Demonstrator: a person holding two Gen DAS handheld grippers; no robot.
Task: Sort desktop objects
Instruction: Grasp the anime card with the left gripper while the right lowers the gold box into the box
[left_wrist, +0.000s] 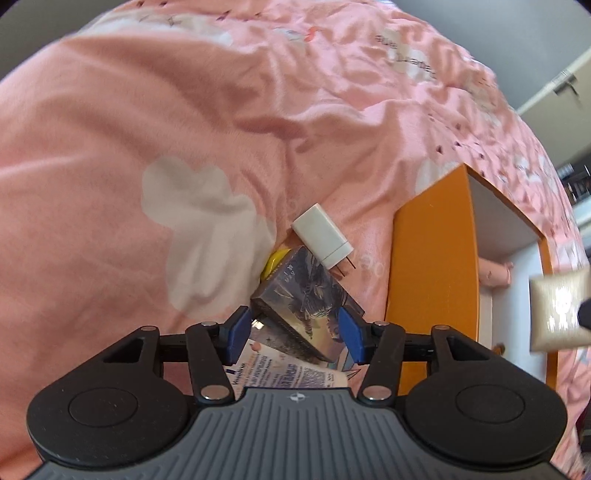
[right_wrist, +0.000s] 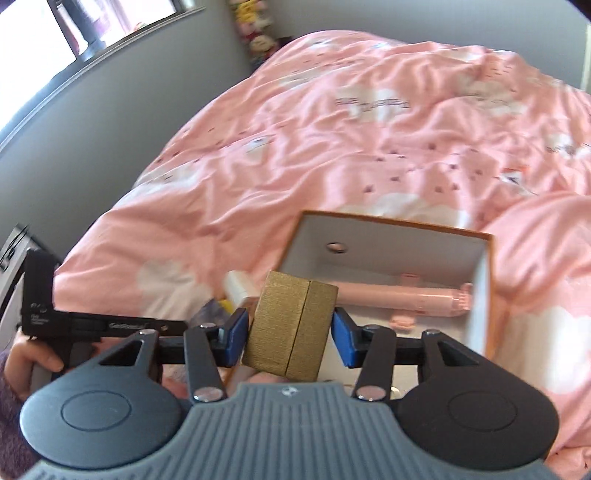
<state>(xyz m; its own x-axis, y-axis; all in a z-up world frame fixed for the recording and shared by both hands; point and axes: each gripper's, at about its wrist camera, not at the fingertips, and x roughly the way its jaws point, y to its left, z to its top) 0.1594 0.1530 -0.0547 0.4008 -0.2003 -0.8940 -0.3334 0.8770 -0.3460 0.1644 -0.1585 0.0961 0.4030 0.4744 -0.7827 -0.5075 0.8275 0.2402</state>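
Pink bed (right_wrist: 369, 147) — orange box (right_wrist: 489, 295), charger (left_wrist: 322, 235)

A bed under a pink quilt (right_wrist: 369, 147) meets a grey wall (right_wrist: 110, 129) below a bright window (right_wrist: 55, 37).

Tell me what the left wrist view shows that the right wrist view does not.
Only the left wrist view shows the left gripper around the illustrated card box and a Vaseline tube beneath. Only the right wrist view shows the pink item lengthwise in the orange box. Both show the gold box, white charger and pink duvet.

Tilted gold box (right_wrist: 290, 328) above the orange, perhaps cardboard, bin (right_wrist: 388, 236).
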